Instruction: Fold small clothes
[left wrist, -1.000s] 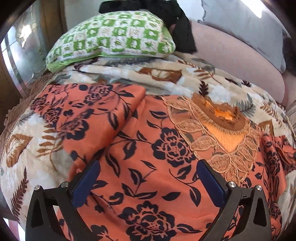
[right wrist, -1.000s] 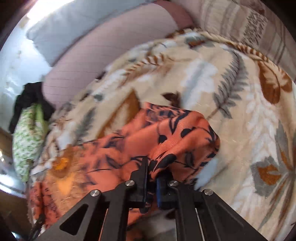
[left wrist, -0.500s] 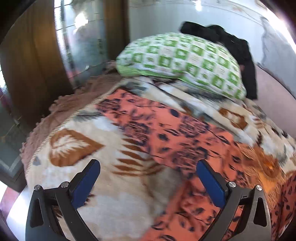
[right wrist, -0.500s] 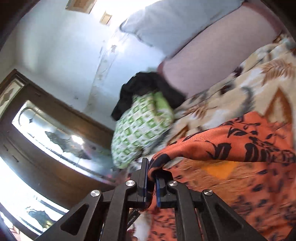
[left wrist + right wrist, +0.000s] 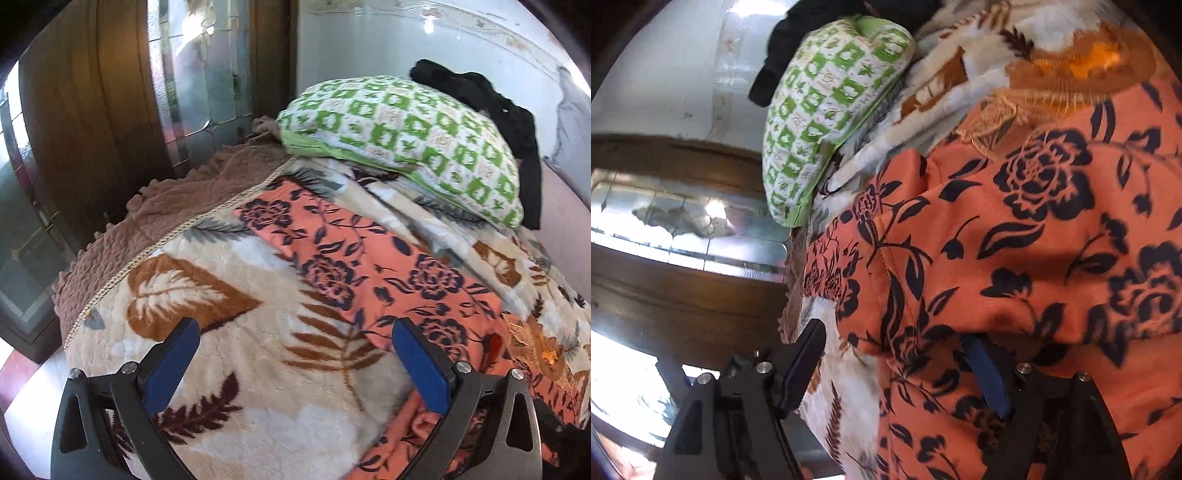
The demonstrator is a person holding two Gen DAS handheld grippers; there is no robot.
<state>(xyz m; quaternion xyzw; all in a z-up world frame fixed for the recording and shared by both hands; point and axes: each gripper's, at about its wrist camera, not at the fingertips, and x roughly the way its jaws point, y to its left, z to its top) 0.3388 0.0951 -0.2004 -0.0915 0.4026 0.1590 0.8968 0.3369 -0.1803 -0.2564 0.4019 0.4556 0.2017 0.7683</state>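
Right gripper (image 5: 897, 365) jaws apart, one half-hidden under orange garment (image 5: 1015, 240).

We are seeing a thin, smooth orange garment (image 5: 369, 266) lying on a plush, fuzzy blanket (image 5: 229, 354). At upper left, a glossy wooden frame (image 5: 92, 122) is holding textured glass (image 5: 207, 70).

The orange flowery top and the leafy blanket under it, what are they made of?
Orange flowery top: looks like thin, smooth woven cloth, since it drapes in soft folds with a stitched seam. Leafy blanket: probably plush fleece, because its surface looks fuzzy and dimpled.
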